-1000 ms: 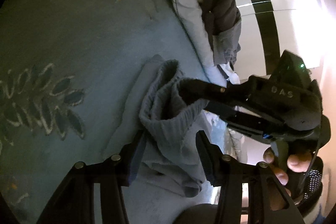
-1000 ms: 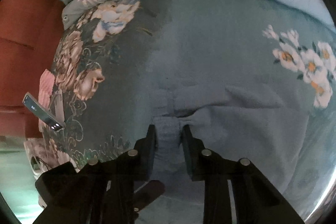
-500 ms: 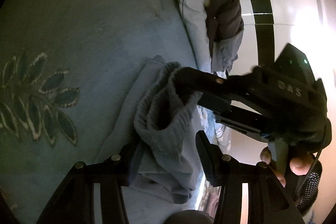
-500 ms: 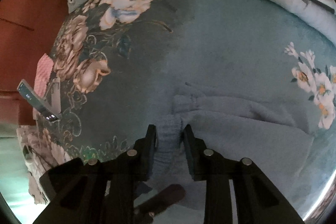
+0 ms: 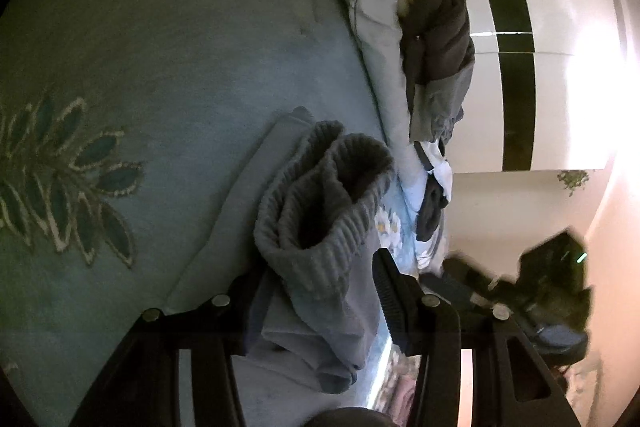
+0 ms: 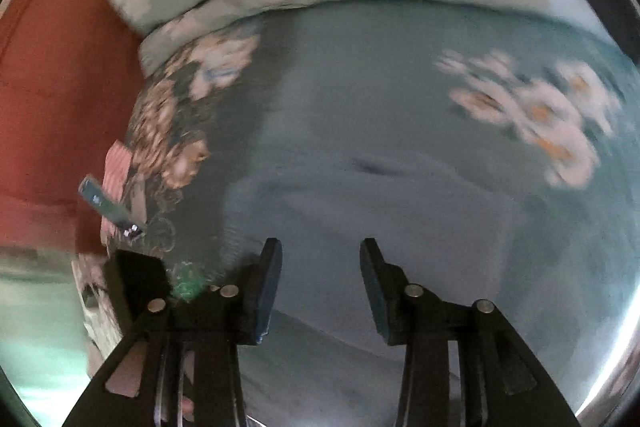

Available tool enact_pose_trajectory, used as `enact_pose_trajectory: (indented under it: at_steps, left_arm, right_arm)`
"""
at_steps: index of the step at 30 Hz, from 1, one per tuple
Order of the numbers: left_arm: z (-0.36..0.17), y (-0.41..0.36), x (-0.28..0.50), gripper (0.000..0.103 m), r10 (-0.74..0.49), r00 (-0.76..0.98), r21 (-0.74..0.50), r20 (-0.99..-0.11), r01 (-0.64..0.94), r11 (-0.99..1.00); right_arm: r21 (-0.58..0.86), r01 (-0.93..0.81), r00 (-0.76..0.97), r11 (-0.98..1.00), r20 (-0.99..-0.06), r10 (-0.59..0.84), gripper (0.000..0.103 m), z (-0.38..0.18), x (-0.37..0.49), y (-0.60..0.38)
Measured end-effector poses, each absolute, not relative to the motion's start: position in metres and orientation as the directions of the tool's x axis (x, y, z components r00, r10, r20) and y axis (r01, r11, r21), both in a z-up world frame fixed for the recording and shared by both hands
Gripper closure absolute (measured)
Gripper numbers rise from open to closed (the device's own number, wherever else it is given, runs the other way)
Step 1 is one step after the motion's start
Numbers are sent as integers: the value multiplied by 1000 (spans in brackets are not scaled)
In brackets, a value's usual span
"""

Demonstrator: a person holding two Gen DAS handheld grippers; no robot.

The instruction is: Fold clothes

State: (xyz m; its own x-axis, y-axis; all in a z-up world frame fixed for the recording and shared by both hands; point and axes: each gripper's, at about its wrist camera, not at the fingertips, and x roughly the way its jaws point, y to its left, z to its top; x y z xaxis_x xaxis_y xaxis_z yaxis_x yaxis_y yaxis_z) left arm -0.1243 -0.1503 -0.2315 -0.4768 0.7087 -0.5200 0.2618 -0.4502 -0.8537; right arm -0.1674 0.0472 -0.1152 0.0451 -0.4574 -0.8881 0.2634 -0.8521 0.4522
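- Left wrist view: the left gripper (image 5: 320, 291) has its fingers (image 5: 386, 291) spread around the ribbed cuff of a grey-blue sweatshirt (image 5: 320, 211) lying on the floral bedspread (image 5: 160, 67); whether they pinch it is unclear.
- Dark clothes (image 5: 440, 27) lie beyond the sweatshirt.
- Right wrist view, blurred: the right gripper (image 6: 320, 279) holds its fingers apart and empty above the sweatshirt (image 6: 360, 219).

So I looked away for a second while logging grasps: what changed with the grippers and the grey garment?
The right gripper let go of the grey garment: its jaws opened and it drew back from the ribbed cuff. The left gripper stays around the bunched fabric, jaws wide. The garment still lies on the floral bedspread.
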Motion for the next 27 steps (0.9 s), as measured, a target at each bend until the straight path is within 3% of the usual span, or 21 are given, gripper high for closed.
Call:
enact_pose_trajectory:
  at_steps: [1,6,13,18,22,27]
  left_arm:
    - [-231,-150,-124,70,698,-479,-846,-532,272,-458]
    - [-227,-151,-121,80,665,-495,-828,-559,296,-476]
    - [-236,-156,-117,81,624,-476,-784,-620,354,-509]
    - [-242,-160,-116,81,637,-463,-788,-616,360,-500]
    - [-220,-159,-113,77,642,-419,-764,-642,290,-576]
    - [-178,-155,-99,69,535,-422,-648,-732,185,-739]
  right_arm:
    - [458,224,46,-860,-887,-460,61,-119,-167,64]
    - [488,74,45,-870,-873,-486,61,-136,-165,124]
    - [500,-1,59,-866,-865,-499,61,-159,-160,154]
    - [514,-14,91,-858,-853,-513,61,-177,-157,149]
    - [536,-3,85,-844,-841,-534,61,-175,-162,148]
    - [524,47,52,-850,-852,-522,61,-163,-168,152]
